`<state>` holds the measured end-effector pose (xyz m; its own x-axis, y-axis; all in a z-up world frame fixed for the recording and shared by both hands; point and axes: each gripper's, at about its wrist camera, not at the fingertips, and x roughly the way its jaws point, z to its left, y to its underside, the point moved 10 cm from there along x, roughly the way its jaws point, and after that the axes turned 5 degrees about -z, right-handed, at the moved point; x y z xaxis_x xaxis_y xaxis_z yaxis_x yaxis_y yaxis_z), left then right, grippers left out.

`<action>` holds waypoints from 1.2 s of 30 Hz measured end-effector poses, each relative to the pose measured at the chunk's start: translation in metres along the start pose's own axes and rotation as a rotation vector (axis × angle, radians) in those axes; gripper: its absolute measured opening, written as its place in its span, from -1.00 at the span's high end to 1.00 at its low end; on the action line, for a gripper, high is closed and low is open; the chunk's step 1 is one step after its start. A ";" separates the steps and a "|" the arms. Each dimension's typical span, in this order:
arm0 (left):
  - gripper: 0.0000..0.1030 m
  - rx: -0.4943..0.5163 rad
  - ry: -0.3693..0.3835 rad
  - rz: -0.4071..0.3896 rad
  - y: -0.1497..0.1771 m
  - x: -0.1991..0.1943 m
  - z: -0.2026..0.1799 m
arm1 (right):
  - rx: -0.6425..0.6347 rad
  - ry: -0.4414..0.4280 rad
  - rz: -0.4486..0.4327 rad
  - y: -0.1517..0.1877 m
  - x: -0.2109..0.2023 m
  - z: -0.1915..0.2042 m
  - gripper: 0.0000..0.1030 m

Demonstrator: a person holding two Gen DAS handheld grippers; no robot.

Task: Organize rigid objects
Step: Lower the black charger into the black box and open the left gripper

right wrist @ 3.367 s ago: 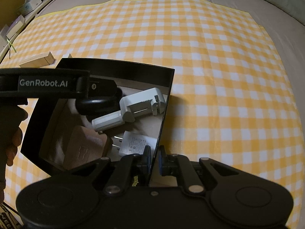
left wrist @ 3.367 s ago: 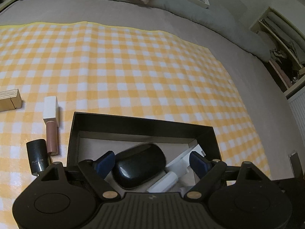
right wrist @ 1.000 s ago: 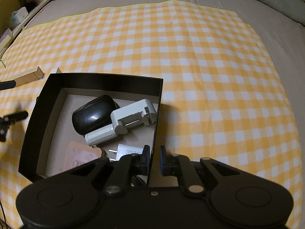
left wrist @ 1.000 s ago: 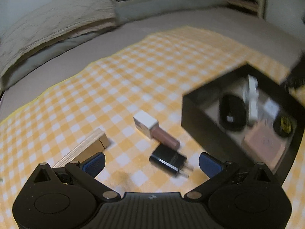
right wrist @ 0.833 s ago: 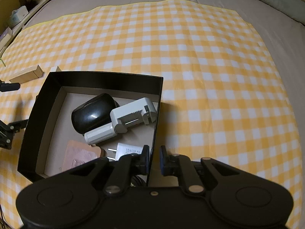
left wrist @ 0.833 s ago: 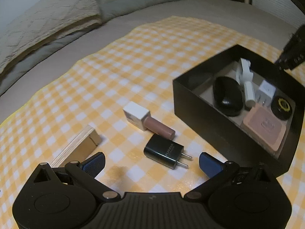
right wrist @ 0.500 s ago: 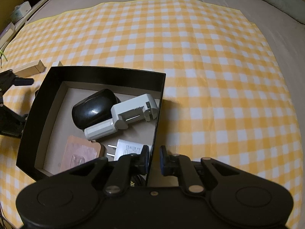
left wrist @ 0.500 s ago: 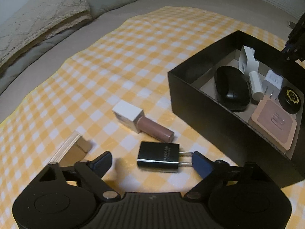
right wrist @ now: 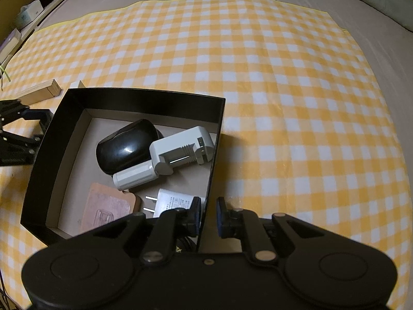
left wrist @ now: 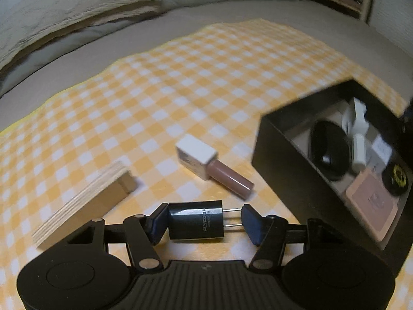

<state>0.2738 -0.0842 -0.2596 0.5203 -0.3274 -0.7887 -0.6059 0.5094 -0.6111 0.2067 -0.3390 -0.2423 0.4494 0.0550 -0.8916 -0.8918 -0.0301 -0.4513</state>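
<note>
Presently we note the left gripper (left wrist: 204, 223) closing around a glossy black charger (left wrist: 195, 219); right gripper (right wrist: 208, 215) clamps the matte box (right wrist: 144, 97) wall.

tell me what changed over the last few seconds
The left claw left the black box, swung over to the loose things on the cloth and is closing around the black charger, not yet gripped. The right claw stays clamped on the box wall; the box contents look unmoved.
</note>
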 end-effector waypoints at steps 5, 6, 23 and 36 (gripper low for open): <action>-0.19 -0.104 -0.005 -0.065 -0.013 -0.032 0.005 | 0.000 -0.003 0.001 0.001 0.001 -0.002 0.79; -0.19 -0.134 0.003 -0.084 -0.017 -0.040 0.003 | -0.003 0.001 -0.002 0.001 0.001 -0.001 0.80; -0.19 -0.349 0.162 -0.077 -0.035 -0.083 -0.097 | -0.061 0.034 -0.017 0.007 -0.011 0.020 0.89; -0.26 -0.388 0.128 -0.039 -0.008 -0.092 -0.122 | -0.056 0.030 -0.017 0.010 -0.013 0.016 0.89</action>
<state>0.1567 -0.1550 -0.1902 0.4832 -0.4495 -0.7513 -0.7819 0.1646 -0.6013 0.1917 -0.3238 -0.2348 0.4669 0.0256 -0.8839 -0.8800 -0.0852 -0.4673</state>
